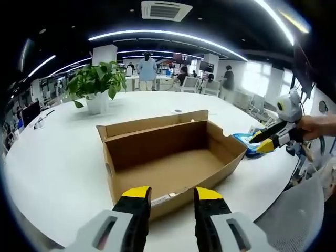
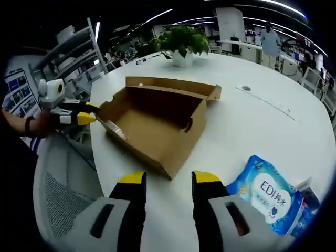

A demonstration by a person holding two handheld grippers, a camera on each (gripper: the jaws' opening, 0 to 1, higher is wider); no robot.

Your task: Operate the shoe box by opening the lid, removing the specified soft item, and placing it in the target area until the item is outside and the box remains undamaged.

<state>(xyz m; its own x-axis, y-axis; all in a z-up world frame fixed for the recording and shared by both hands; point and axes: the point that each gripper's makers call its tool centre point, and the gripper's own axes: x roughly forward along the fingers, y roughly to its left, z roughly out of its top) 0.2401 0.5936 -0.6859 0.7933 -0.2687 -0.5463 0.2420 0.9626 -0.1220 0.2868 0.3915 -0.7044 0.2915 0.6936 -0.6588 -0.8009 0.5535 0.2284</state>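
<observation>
An open brown cardboard shoe box (image 1: 168, 157) lies on the round white table (image 1: 58, 157), its lid (image 1: 152, 122) folded back at the far side and its inside bare. My left gripper (image 1: 172, 195) is open just short of the box's near wall, nothing between its jaws. A blue soft pack of tissues (image 1: 245, 143) lies on the table right of the box, with my right gripper (image 1: 265, 143) over it. In the right gripper view, that pack (image 2: 273, 195) is right of my open right gripper (image 2: 168, 181), the box (image 2: 157, 121) lies ahead, and the left gripper (image 2: 86, 114) is at its left end.
A potted plant (image 1: 97, 84) stands on the far side of the table, also visible as the plant (image 2: 181, 37). A grey mesh chair (image 2: 63, 184) sits at the table's edge. A hand (image 1: 320, 126) holds the right gripper. People stand at desks far behind.
</observation>
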